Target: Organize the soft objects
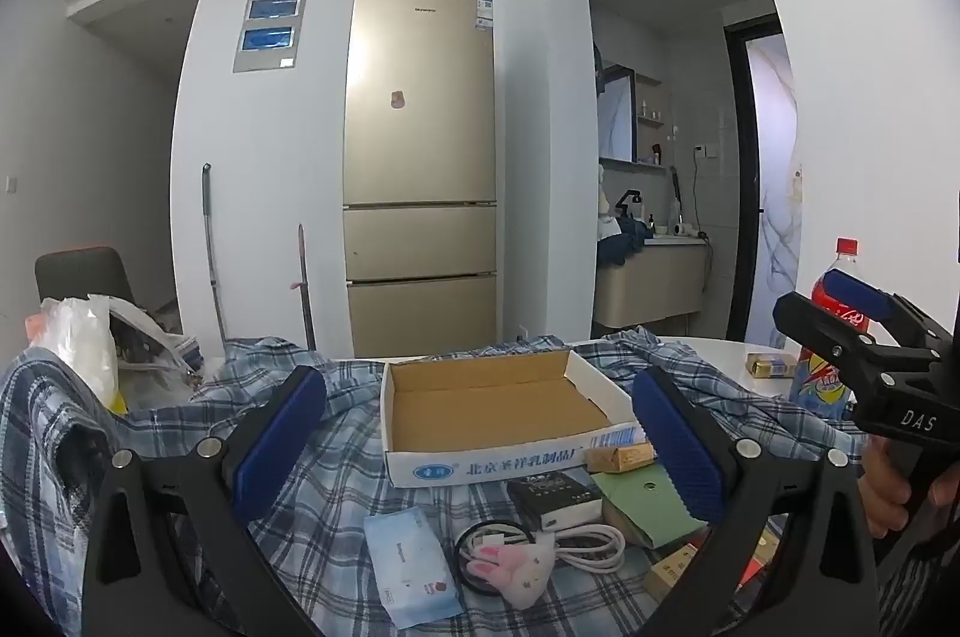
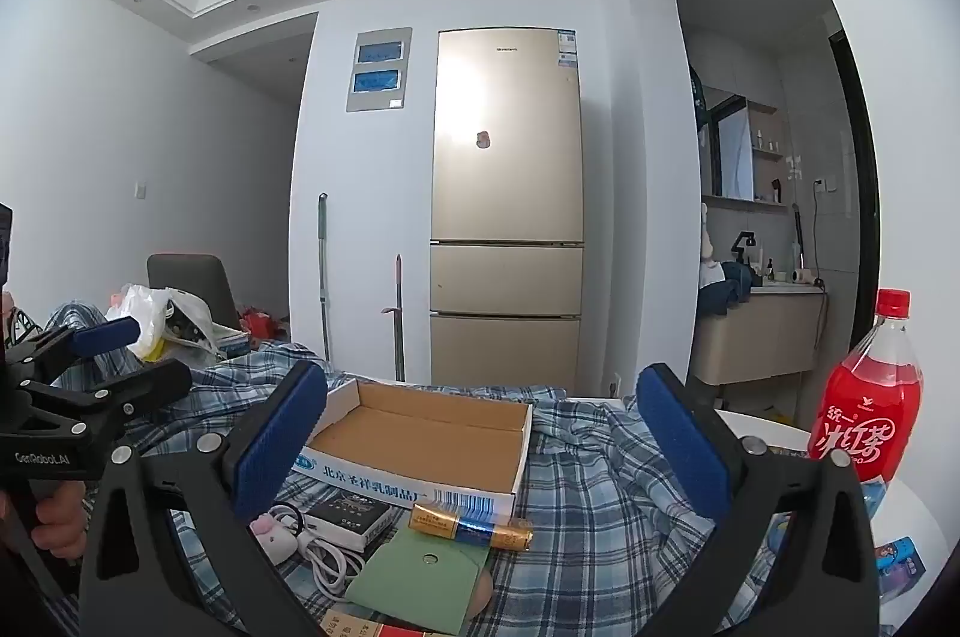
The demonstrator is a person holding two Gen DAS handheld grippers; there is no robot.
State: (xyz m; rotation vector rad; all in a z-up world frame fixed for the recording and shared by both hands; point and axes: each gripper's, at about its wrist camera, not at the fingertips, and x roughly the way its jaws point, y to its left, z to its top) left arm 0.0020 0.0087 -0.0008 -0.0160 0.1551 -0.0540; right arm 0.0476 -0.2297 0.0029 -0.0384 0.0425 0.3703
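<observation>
Start of task, nothing picked yet. Left gripper and right gripper both hover with jaws wide apart, empty, over the plaid cloth covering the surface. Empty cardboard box sits centre, likely the drop spot. Soft items lie just in front of it: plush bunny charm on the white cable, tissue pack beside it. Next move, my guess: lower left gripper onto the bunny, close gently, avoid snagging the cable. Red tea bottle stands well right.
</observation>
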